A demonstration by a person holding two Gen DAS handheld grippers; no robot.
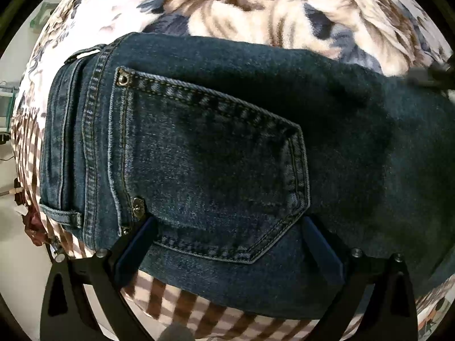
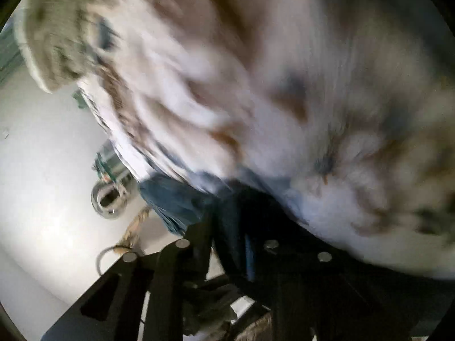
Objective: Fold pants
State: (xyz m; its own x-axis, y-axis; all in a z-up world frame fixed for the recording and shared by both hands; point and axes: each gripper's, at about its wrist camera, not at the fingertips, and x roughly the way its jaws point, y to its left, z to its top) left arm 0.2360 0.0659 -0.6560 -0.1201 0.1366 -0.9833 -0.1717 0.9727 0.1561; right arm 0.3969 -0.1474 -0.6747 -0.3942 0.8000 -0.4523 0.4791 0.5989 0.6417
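Dark blue jeans [image 1: 227, 142] lie flat on a floral blanket [image 1: 256, 8], waistband to the left, a back pocket [image 1: 210, 176] facing up. My left gripper [image 1: 227, 236] points straight down over the pocket, open wide, both blue fingertips [image 1: 142, 236] resting on the denim at the pocket's lower corners. The right wrist view is motion-blurred. My right gripper [image 2: 227, 221] is shut on a fold of the jeans [image 2: 170, 201], with dark denim bunched between the narrow jaws and hanging off toward the left.
A brown-and-white checked border [image 1: 176, 307] of the blanket runs near the bed edge. Pale floor [image 2: 42, 170] lies beside the bed, with a round metal object [image 2: 109, 199] and a rope piece [image 2: 133, 230] on it. A dark blurred shape [image 1: 429, 75] shows at the right.
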